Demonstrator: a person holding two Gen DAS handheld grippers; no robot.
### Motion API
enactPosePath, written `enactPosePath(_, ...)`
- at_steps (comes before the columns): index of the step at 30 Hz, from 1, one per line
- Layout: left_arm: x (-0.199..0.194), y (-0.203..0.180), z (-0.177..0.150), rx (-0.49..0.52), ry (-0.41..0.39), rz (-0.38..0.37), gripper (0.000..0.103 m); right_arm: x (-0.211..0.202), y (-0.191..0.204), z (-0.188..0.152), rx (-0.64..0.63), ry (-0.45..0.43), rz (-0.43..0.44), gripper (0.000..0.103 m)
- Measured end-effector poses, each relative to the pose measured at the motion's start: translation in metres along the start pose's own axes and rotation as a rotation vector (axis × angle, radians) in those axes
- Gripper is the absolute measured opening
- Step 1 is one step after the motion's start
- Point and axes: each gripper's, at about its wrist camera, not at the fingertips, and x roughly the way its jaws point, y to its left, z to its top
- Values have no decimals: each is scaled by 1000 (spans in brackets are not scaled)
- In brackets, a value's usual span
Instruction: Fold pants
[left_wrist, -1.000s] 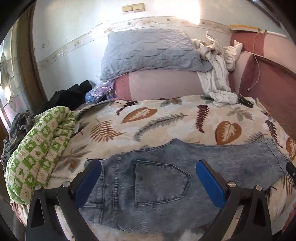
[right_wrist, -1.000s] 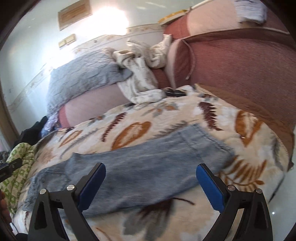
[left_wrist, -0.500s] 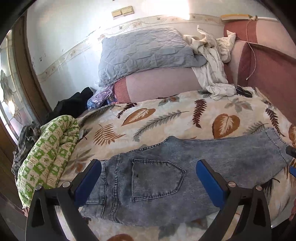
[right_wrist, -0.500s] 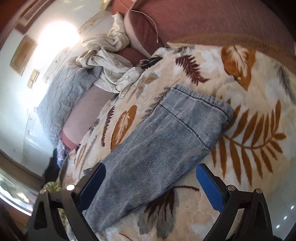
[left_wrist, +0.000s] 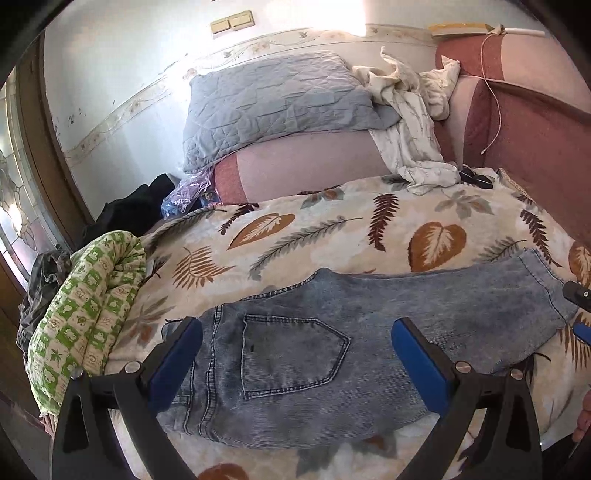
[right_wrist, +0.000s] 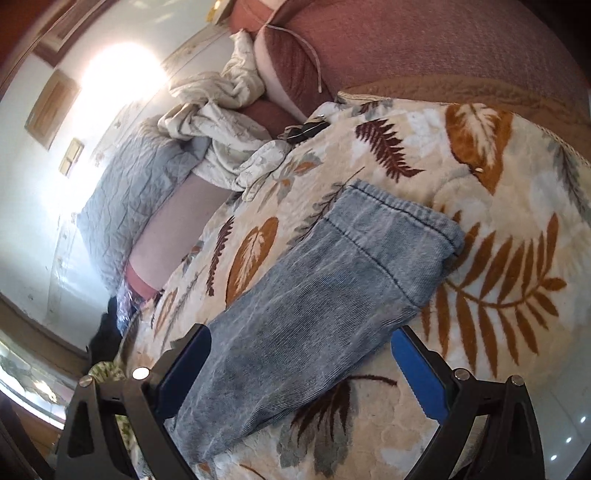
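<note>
Light blue jeans (left_wrist: 369, 332) lie flat across the leaf-patterned blanket (left_wrist: 314, 236), folded lengthwise, back pocket up, waist at the left, hems at the right. My left gripper (left_wrist: 295, 354) is open and empty, held over the waist and pocket end. My right gripper (right_wrist: 299, 362) is open and empty over the leg part of the jeans (right_wrist: 325, 302), with the hems (right_wrist: 402, 221) ahead of it. A bit of the right gripper shows at the right edge of the left wrist view (left_wrist: 578, 295).
A rolled green-and-white quilt (left_wrist: 85, 314) lies at the blanket's left edge. A grey pillow (left_wrist: 273, 107) and crumpled white cloth (left_wrist: 413, 129) rest at the back. A red sofa back (right_wrist: 424, 48) runs along the right. A small dark object (right_wrist: 306, 131) lies near the white cloth.
Both grippers have drawn back and lifted a little from the jeans. The right wrist view has tilted, now looking along the leg toward the hems. Both stay open.
</note>
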Motion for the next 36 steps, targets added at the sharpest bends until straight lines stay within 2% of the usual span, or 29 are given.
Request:
enactPosePath(7,6,14,-3,-42,3,1,102,18,37,-9,-135,13,-30,100)
enactPosePath(17,12,32,-11,-64,24,30,102,53,101,-33,-282,87,12,100)
enactPosePath(23,16,41,-13,-70,37,58,102,70,138,-35,-451,46,-37,100)
enactPosePath(27,22,43,-12,-75,45,72,102,76,136,-35,-441,86,-20,100)
enactPosePath(36,36,33,-11,-62,62,62,102,67,119,-24,-444,64,-44,100)
